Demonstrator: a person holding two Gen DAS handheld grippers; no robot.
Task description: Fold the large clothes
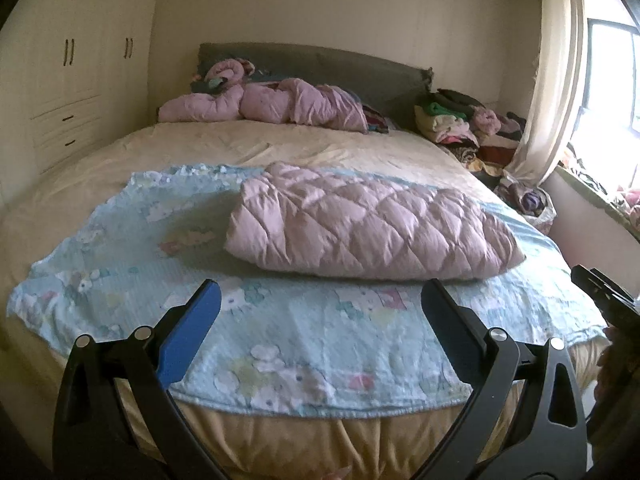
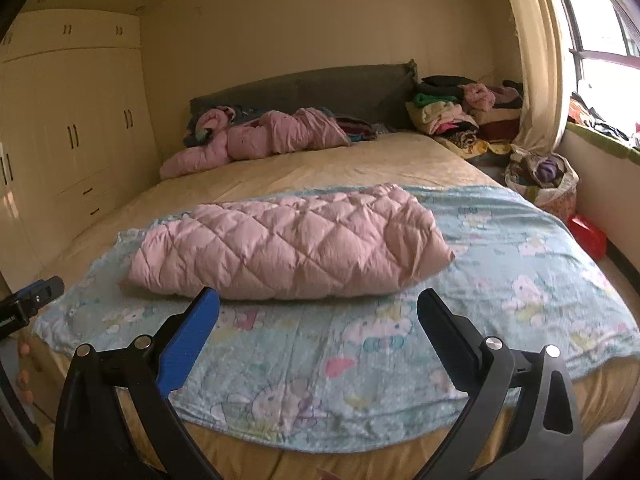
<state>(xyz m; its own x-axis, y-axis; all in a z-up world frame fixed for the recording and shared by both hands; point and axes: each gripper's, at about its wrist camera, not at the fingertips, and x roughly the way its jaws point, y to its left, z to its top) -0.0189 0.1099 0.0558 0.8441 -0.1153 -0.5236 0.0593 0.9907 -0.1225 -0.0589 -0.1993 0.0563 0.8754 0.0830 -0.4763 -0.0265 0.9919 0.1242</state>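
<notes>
Pink quilted nylon, puffed into diamond-shaped pockets, makes up the folded coat (image 1: 372,224) that lies across the middle of the light-blue cartoon-print blanket (image 1: 280,344) spread over the foot of the bed (image 1: 240,148). As far as the two wrist views show, this garment looks finished: it sits as a compact, rounded bundle with no sleeve or hem trailing out, its near edge a soft, thick fold and its surface slightly glossy where the window light catches it. The left gripper (image 1: 320,300) hangs just short of the coat's near edge with its jaws spread wide and nothing between them, and the right gripper (image 2: 318,308) is likewise released and empty, held over the blanket in front of the bundle. The blanket itself looks thin and a little crinkled, with a ruffled fringe on its far edge, while the cream sheet beneath is smooth and faintly creased. What is left, I judge, is the crumpled pink padded garment (image 1: 280,106) heaped against the grey headboard (image 1: 320,64), twisted and unfolded, its sleeves sprawled toward the wardrobe side. A stack of mixed clothes (image 2: 452,112) sits beside the bed near the curtain (image 2: 540,80); whether those belong to the job cannot be told. So one large piece appears done and at least one bulky, slippery one seems to be waiting.
</notes>
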